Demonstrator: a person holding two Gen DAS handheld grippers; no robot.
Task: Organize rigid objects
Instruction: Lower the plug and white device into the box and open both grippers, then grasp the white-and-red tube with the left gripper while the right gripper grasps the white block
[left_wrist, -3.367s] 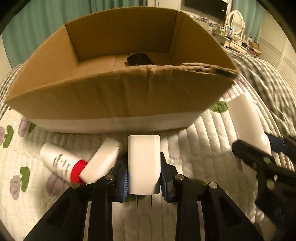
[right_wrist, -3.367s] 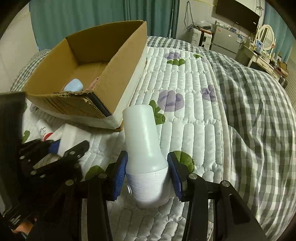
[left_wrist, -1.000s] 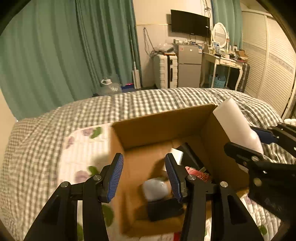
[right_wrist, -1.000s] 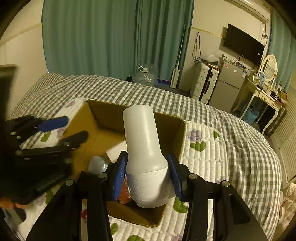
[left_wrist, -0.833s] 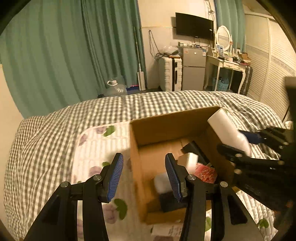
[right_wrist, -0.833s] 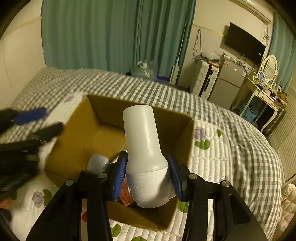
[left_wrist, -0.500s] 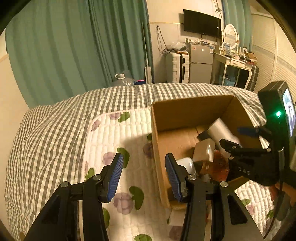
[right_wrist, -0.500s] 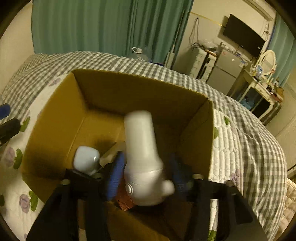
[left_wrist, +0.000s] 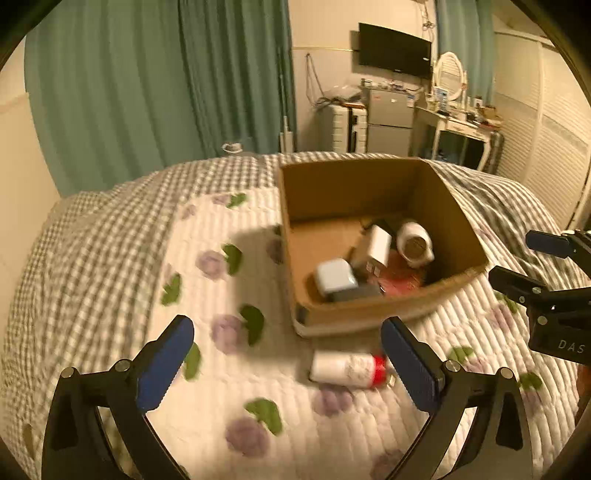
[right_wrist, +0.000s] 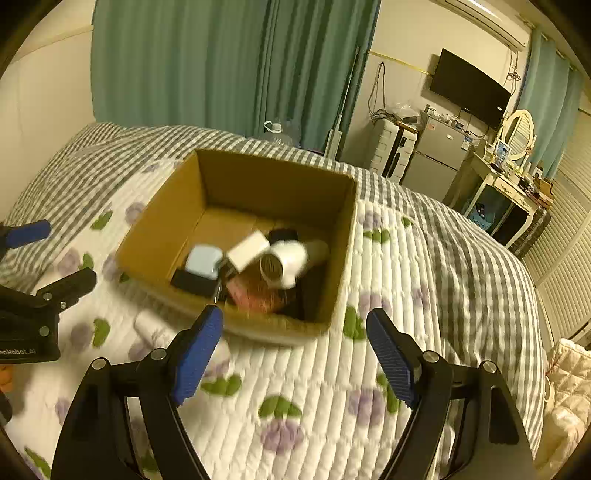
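Cardboard box (left_wrist: 373, 314), open-topped, on the quilted bed (left_wrist: 207, 280).
Inside the box: white bottle (left_wrist: 415, 243), white charger (left_wrist: 377, 246), pale blue case (left_wrist: 334, 278), other small items. Just outside its near wall: red-capped tube (left_wrist: 347, 368). Left gripper (left_wrist: 286, 363) and right gripper (right_wrist: 295, 354): jaws spread wide, holding nothing, short of the box.

The right hand-held gripper (right_wrist: 293, 352) hangs spread and empty above the cardboard box (right_wrist: 258, 184) holding a white bottle (right_wrist: 291, 258).
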